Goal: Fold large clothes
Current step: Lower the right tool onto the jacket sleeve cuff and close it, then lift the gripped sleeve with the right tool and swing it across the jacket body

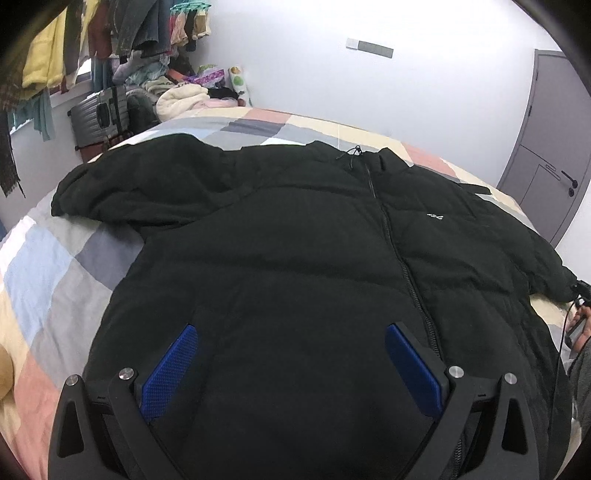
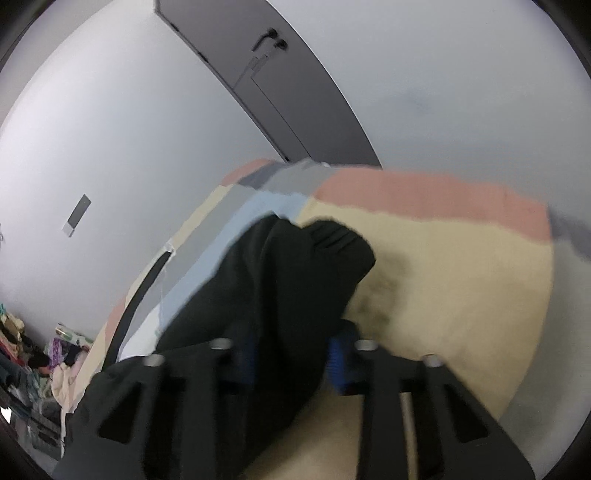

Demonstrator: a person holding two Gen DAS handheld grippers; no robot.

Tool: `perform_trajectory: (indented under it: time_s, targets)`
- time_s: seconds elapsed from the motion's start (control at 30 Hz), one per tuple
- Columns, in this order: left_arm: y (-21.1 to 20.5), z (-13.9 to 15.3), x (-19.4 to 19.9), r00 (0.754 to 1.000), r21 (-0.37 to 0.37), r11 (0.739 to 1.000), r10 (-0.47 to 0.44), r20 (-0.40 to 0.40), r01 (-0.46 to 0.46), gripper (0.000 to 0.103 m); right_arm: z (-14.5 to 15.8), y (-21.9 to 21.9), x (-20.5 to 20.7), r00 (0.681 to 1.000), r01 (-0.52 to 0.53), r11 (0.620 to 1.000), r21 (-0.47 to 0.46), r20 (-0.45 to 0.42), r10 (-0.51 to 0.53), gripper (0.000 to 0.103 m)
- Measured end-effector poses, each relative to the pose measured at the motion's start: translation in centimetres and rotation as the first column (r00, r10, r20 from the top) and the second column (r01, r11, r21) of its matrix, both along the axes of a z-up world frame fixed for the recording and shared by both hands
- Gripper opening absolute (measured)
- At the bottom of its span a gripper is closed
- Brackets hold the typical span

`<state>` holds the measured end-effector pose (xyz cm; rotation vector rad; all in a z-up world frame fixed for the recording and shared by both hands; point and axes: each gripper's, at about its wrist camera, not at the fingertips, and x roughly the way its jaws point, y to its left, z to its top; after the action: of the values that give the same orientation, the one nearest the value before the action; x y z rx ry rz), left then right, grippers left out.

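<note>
A black puffer jacket [image 1: 295,240] lies front up and zipped on the checked bedspread [image 1: 44,273], sleeves spread to both sides. My left gripper [image 1: 291,332] is open above the jacket's lower front, its blue pads [image 1: 173,365] wide apart and empty. In the right wrist view my right gripper [image 2: 291,354] is shut on the jacket's right sleeve [image 2: 288,266], whose cuff end sticks out past the blue pads [image 2: 338,363] above the bedspread [image 2: 443,266]. The right gripper also shows at the right edge of the left wrist view [image 1: 580,295], at the sleeve's end.
A white wall and a grey door [image 1: 546,147] stand past the bed; the door [image 2: 280,81] also shows in the right wrist view. Hanging clothes [image 1: 110,33], a grey suitcase [image 1: 99,114] and a pile of laundry [image 1: 184,96] fill the far left corner.
</note>
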<state>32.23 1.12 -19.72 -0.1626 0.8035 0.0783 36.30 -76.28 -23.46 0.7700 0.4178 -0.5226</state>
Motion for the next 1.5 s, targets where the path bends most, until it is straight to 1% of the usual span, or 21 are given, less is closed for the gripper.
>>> perform_trajectory:
  time_s: [0.1,0.2,0.33,0.53,0.6,0.7,0.83,0.9,0.97,1.07,1.17,1.27,1.4,1.47,1.5]
  targets:
    - [0.6,0.7,-0.8,0.999,-0.01,1.0,0.025,0.028,-0.025,0.102,2.4,0.3,-0.5,1.0,-0.013,0.999,-0.034,-0.005,0.013,0.011]
    - [1.0,2.0,-1.8,0.997,0.018,0.999,0.045,0.059,-0.046,0.102,5.4,0.5,-1.5,1.0,-0.023,0.997,-0.079,0.001,0.023,0.009]
    - [1.0,4.1,-3.3,0.996,0.025,0.999,0.036,0.082,-0.038,0.102,9.7,1.4,-2.7,0.998,-0.055,0.99,-0.127,0.014,0.057,0.008]
    - [-0.4,8.2,-6.7,0.995,0.104,0.995,-0.006,0.101,-0.005,0.102,16.4,3.8,-4.1,0.991,-0.11,0.969,-0.22,0.051,0.124,0.008]
    - [-0.6,9.5,-7.7,0.994,0.128,0.992,-0.031,0.108,0.017,0.102,18.5,5.2,-4.2,0.988,-0.129,0.958,-0.257,0.048,0.146,0.008]
    - [-0.6,10.8,-9.0,0.99,0.157,0.987,-0.04,0.135,0.019,0.102,22.0,8.4,-4.0,0.979,-0.166,0.934,-0.317,0.061,0.195,0.008]
    - [0.5,11.6,-9.1,0.986,0.109,0.994,-0.031,0.166,0.013,0.102,26.2,12.8,-4.3,0.962,-0.211,0.899,-0.383,0.081,0.261,0.008]
    - [1.1,11.6,-8.9,0.984,0.098,0.995,-0.025,0.179,0.007,0.102,28.4,15.4,-4.2,0.949,-0.242,0.876,-0.416,0.086,0.303,0.008]
    - [1.7,11.1,-8.6,0.983,0.112,0.994,-0.025,0.184,0.004,0.102,30.2,17.7,-4.3,0.936,-0.267,0.856,-0.443,0.091,0.339,0.008]
    - [2.4,10.3,-8.8,0.981,0.096,0.995,-0.026,0.192,0.007,0.102,32.5,21.6,-4.7,0.905,-0.314,0.824,-0.472,0.113,0.41,0.008]
    - [3.0,10.0,-9.3,0.975,0.099,0.995,-0.03,0.219,0.009,0.102,35.0,26.4,-4.6,0.865,-0.363,0.77,-0.525,0.116,0.488,0.008]
    - [3.8,9.6,-9.4,0.975,0.074,0.997,-0.034,0.218,0.018,0.102,36.1,29.7,-4.3,0.836,-0.4,0.748,-0.53,0.124,0.535,0.008]
    - [5.4,9.4,-9.5,0.972,0.054,0.998,-0.03,0.232,0.017,0.102,37.4,35.8,-3.6,0.787,-0.453,0.694,-0.56,0.114,0.606,0.008]
    - [6.3,9.0,-9.6,0.971,0.032,0.999,-0.023,0.237,0.016,0.102,37.2,39.1,-3.2,0.752,-0.49,0.667,-0.56,0.115,0.649,0.008]
    - [6.6,8.9,-9.7,0.971,0.025,1.0,-0.02,0.237,0.015,0.102,37.1,40.3,-3.1,0.741,-0.5,0.659,-0.562,0.116,0.661,0.008]
